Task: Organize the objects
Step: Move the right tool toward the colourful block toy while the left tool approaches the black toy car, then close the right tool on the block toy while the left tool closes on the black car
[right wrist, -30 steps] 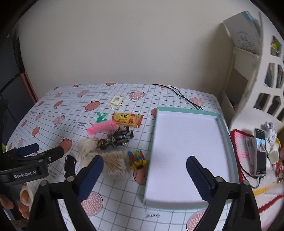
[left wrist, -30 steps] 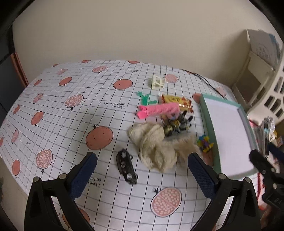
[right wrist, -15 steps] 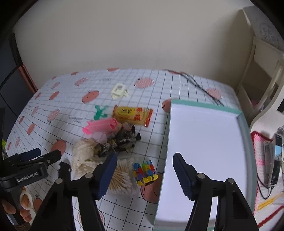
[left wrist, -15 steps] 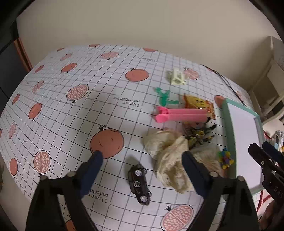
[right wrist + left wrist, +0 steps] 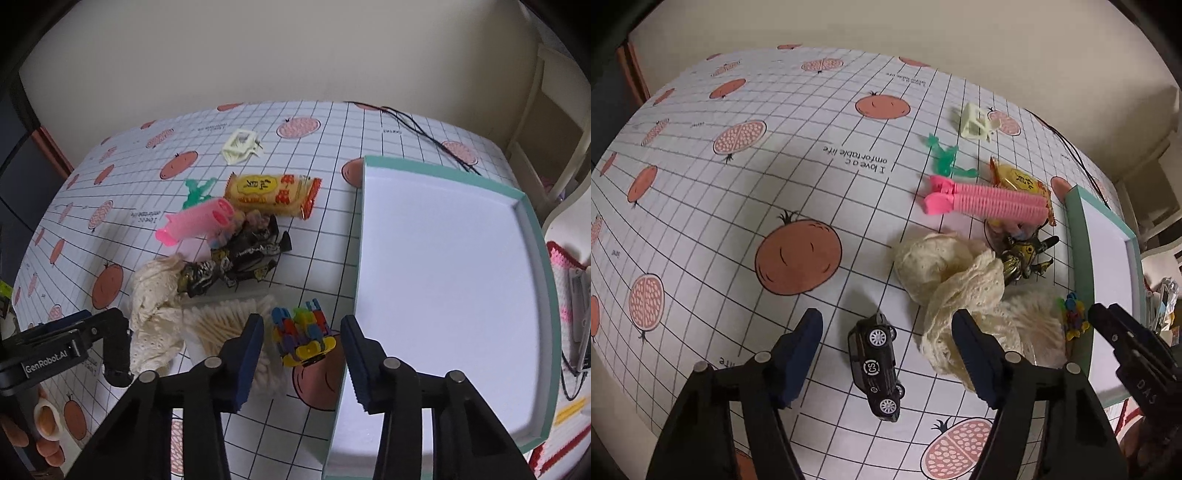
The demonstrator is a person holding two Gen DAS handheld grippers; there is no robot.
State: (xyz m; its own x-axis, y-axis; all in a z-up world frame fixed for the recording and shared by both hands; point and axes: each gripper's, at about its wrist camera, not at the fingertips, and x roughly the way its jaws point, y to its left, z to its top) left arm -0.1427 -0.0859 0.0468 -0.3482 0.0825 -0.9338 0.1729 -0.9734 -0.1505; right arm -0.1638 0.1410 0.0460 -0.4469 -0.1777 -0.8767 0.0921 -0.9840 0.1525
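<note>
Car [image 5: 877, 363] and blocks [image 5: 301, 332] lie untouched between each closing tool's parted pads.

In the right wrist view the tray [image 5: 532, 229] is running off the bottom edge, so its near corner is not showing. The cotton swabs [image 5: 218, 325] are lying partly behind a blue finger [image 5: 247, 365] of the right hand-held gripper [image 5: 301, 363]. The shelf [image 5: 546, 122] is being cut by the lens rim. In the left wrist view the lace cloth [image 5: 960, 280] is covering part of the candy wrappers [image 5: 1027, 254].
</note>
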